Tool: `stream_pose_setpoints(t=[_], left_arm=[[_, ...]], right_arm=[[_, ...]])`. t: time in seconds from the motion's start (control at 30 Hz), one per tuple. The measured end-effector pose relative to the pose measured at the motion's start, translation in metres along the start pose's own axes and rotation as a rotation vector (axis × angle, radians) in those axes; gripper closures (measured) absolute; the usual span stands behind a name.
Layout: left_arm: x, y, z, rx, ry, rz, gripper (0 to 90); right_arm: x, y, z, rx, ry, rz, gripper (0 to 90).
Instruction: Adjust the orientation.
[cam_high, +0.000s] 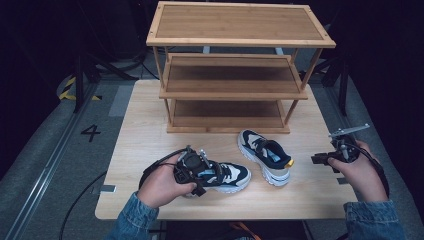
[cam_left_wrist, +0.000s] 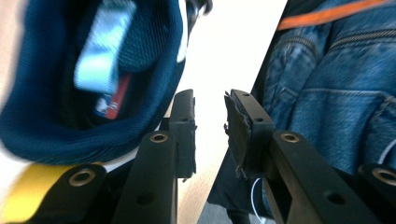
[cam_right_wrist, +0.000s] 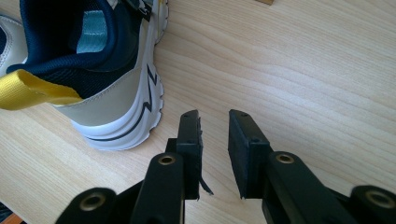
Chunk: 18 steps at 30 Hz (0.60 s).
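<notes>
Left gripper (cam_high: 199, 176) sits at the heel of the near shoe (cam_high: 224, 176), which lies on its side close to the table's (cam_high: 145, 120) front edge. From its own camera I see the shoe's blue collar (cam_left_wrist: 93, 135) just beside the left jaw; the jaws are released, with bare tabletop and denim showing through the gap and nothing between the pads. Right gripper (cam_high: 320, 160) hovers at the table's right edge, well apart from the second shoe (cam_high: 265, 156), which stands upright near the middle. Its jaws are drawn close with a narrow gap, gripping nothing, and I see the second shoe's heel with its yellow pull tab (cam_right_wrist: 32, 88) off to one side. Behind both shoes stands a wooden rack (cam_high: 235, 75).
</notes>
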<state>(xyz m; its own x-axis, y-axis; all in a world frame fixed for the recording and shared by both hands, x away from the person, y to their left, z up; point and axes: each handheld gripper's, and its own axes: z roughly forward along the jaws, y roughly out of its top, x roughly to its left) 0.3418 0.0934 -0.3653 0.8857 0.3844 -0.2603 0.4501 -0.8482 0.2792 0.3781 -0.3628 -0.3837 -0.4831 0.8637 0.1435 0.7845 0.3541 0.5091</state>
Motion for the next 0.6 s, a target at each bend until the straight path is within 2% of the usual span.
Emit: stream_pose_setpoints(t=[0.03,0.1,0.2,0.3,0.4,0.43,0.47,0.53,0.6], left_arm=[[0.000,0.000,-0.004,-0.022,0.014,-0.004,69.2],[0.002,0.000,-0.010,-0.036,0.029,-0.007,65.0],[0.005,0.001,-0.018,-0.063,0.080,-0.021,65.2],[0.010,0.005,-0.024,-0.086,0.107,-0.031,63.9],[0.018,0.010,-0.021,-0.072,0.152,-0.048,59.8],[0.018,0.010,-0.021,-0.072,0.152,-0.048,57.4],[0.021,0.012,-0.018,-0.063,0.166,-0.055,57.4],[0.026,0.016,-0.013,-0.051,0.201,-0.056,51.4],[0.032,0.020,-0.008,-0.032,0.219,-0.064,49.4]], right_arm=[[0.000,-0.001,0.000,-0.001,0.002,0.000,75.1],[0.000,-0.003,0.000,0.000,-0.004,0.003,74.5],[0.000,-0.005,-0.001,0.002,-0.003,0.009,74.2],[0.000,-0.010,-0.001,0.005,-0.004,0.014,73.8],[0.001,-0.013,0.000,0.012,-0.003,0.019,73.6],[0.000,-0.014,0.000,0.014,-0.001,0.020,73.6],[0.000,-0.014,0.000,0.014,-0.001,0.020,73.6],[0.000,-0.016,-0.001,0.018,0.001,0.027,73.6],[0.000,-0.018,-0.001,0.017,-0.001,0.030,73.5]])
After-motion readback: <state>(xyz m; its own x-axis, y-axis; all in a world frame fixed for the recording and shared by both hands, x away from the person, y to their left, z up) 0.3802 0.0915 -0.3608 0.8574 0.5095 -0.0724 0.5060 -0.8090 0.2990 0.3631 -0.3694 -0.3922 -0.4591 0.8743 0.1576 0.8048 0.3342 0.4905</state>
